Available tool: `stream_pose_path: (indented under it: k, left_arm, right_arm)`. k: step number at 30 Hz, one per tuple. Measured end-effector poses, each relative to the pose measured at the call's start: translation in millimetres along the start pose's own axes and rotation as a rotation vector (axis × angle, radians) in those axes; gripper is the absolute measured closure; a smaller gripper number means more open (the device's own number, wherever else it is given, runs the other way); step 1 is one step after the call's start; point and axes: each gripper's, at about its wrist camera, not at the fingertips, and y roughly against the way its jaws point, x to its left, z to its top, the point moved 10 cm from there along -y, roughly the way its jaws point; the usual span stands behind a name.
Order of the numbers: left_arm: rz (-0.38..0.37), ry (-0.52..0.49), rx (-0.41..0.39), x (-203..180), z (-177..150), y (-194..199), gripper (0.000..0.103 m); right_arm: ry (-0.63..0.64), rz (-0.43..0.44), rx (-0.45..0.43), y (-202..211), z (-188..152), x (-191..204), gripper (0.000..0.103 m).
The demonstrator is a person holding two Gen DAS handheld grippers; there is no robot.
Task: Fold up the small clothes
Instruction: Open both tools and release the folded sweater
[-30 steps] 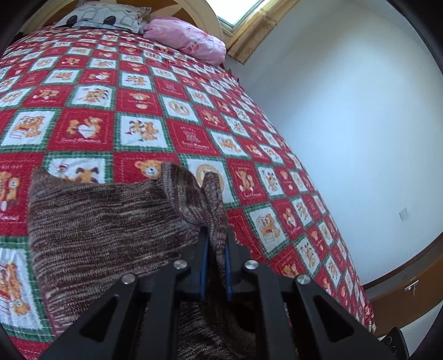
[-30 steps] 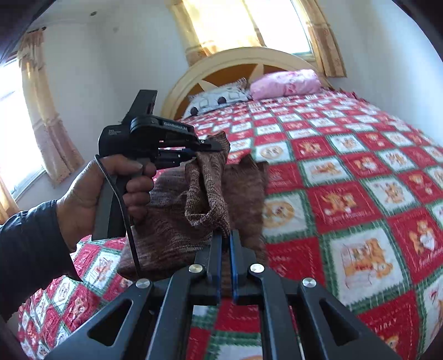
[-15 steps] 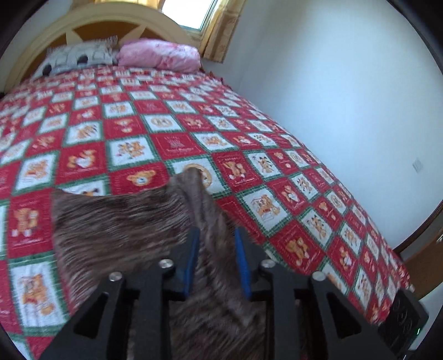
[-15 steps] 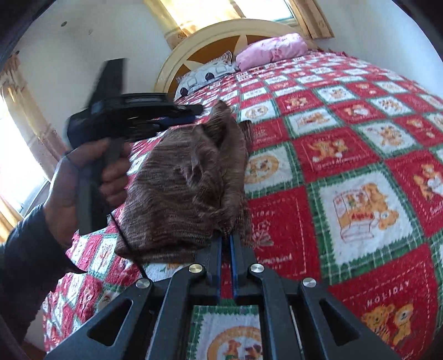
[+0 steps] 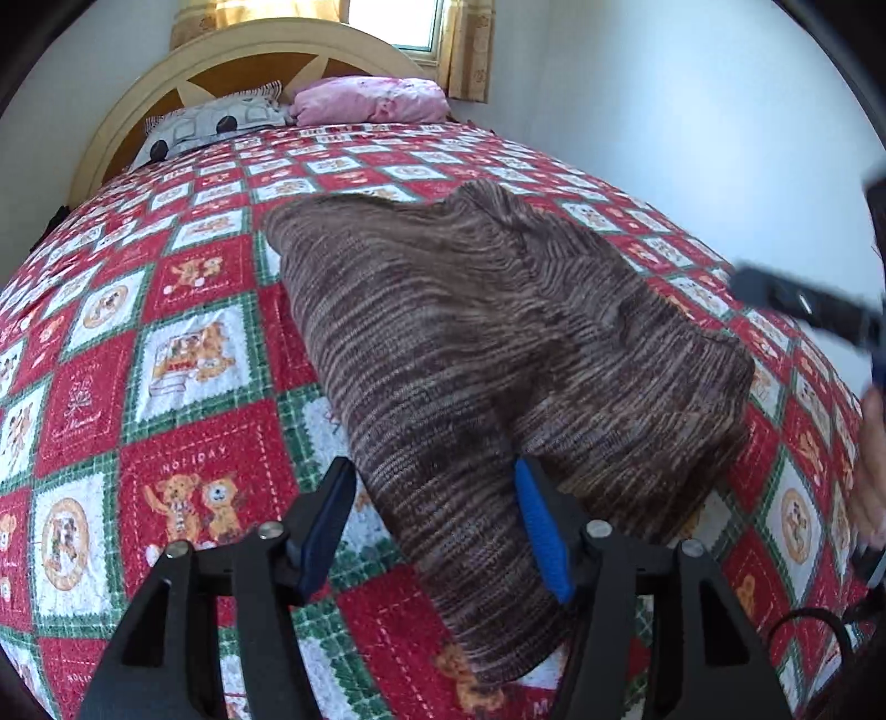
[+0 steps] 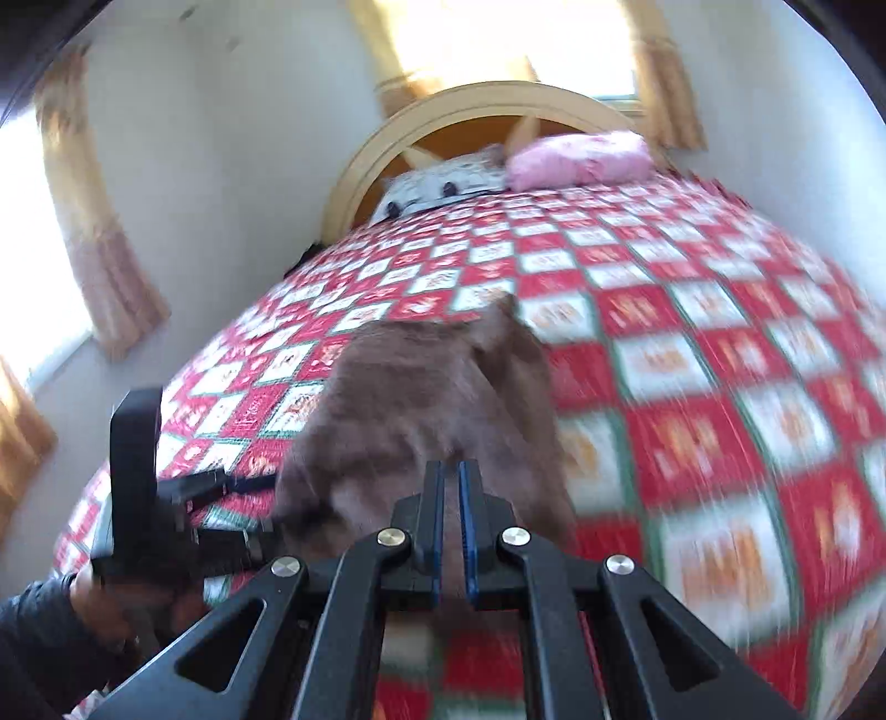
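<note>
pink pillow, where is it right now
The pink pillow lies at the far end of the bed against the headboard, just right of the grey patterned pillow, near the curtained window.

Bed ahead of the tool, covered by a red, white and green patchwork quilt (image 5: 183,354) with teddy-bear squares. At its far end: arched cream headboard (image 5: 266,50), a grey patterned pillow (image 5: 216,124) and a pink pillow (image 5: 371,99) side by side. Yellow curtains (image 6: 105,232) hang to the left; white wall (image 5: 664,99) to the right.
</note>
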Motion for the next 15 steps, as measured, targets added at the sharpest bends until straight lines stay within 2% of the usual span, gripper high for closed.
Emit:
stream_pose_path:
  k: [1,2,3,6,9,11,13,15]
  left_arm:
    - [0.004,0.002,0.002,0.9,-0.7,-2.5,0.030]
    - [0.004,0.014,0.013,3.5,-3.2,-7.3,0.028]
    - [-0.005,0.024,0.012,4.4,-3.7,-7.7,0.028]
    - [-0.002,0.025,0.008,4.8,-5.2,-5.5,0.027]
    - [0.023,0.007,0.000,3.1,-6.3,-4.4,0.026]
    - [0.024,0.016,-0.003,4.4,-7.4,-3.5,0.025]
    - [0.010,0.039,-0.002,7.4,-9.9,-1.0,0.021]
    - [-0.013,0.063,0.000,9.9,-14.1,1.7,0.011]
  right_arm:
    - [0.015,0.000,0.042,-16.4,10.8,5.6,0.081]
    - [0.020,0.008,0.073,-31.6,18.0,9.5,0.072]
    - [0.026,-0.001,0.096,-47.7,25.1,8.4,0.072]
    - [0.019,-0.159,0.164,-90.5,29.7,-22.5,0.073]
    - [-0.129,-0.251,0.224,-113.2,12.5,-75.4,0.073]
    - [-0.210,-0.253,0.194,-103.0,8.4,-91.8,0.072]
    - [-0.231,-0.272,0.146,-81.0,9.8,-94.5,0.072]
    - [-0.213,-0.222,0.082,-56.9,12.0,-79.7,0.072]
